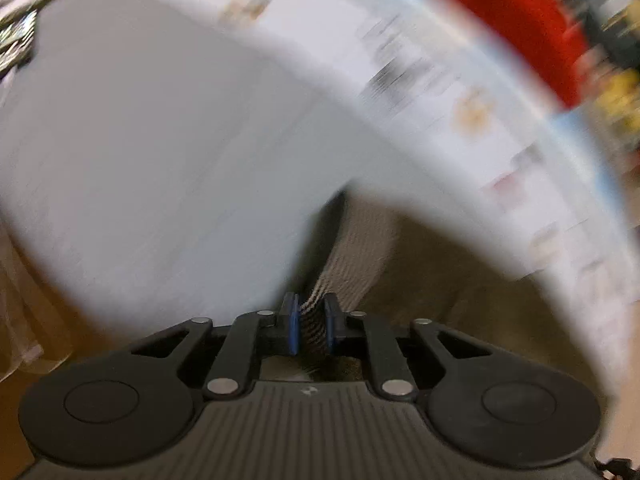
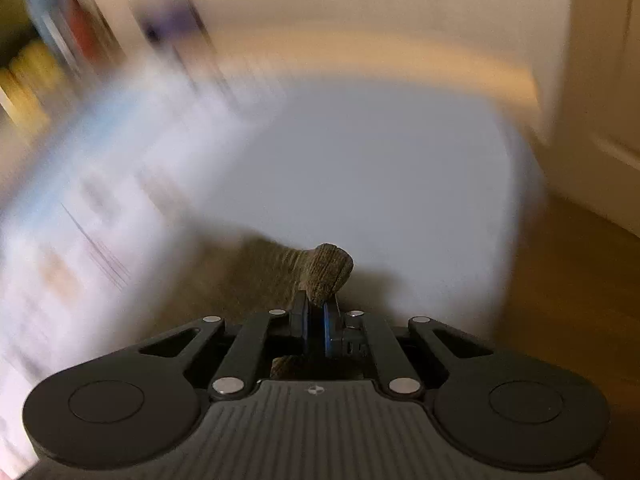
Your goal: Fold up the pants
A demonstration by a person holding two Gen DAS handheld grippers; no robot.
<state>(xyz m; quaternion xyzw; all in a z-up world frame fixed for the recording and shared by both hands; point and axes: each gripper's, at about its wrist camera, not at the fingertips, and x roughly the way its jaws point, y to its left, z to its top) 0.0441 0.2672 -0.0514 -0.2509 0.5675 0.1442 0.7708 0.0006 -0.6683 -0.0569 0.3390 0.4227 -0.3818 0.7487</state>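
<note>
I am pinching the ribbed, olive-brown corduroy pants (image 1: pixel 360 240) in both tools. My left gripper (image 1: pixel 311 326) is clenched on a bunched strip of the fabric; the blue pads (image 1: pixel 294 328) are pressing it from both sides, and the cloth is running away from the fingertips toward twelve o'clock, then spreading out toward two o'clock over the pale grey-white tabletop (image 1: pixel 160 140). The rest of the garment is lying as a dim brown sheet at about four o'clock in the left wrist view, under the curved edge of that tabletop; the picture is too smeared for me to tell how it is folded.

My right gripper (image 2: pixel 316 328) is also clamping the pants (image 2: pixel 328 272). A rounded fold of the ribbed cloth is sticking up just past the fingertips at twelve o'clock, and more of the fabric is trailing off toward ten o'clock across the same pale surface (image 2: pixel 380 168). A scrap of the cloth is showing behind the fingers too, close to the tool's body.

In the left wrist view a printed white sheet with coloured marks (image 1: pixel 460 100) is lying along the table's far side from twelve to three o'clock, and a bright red rounded object (image 1: pixel 512 28) is sitting at one o'clock beyond it. In the right wrist view the brown wooden floor (image 2: pixel 580 280) is showing at three o'clock, and cream-coloured panels (image 2: pixel 600 80) are rising at two o'clock. Both views are heavily blurred.
</note>
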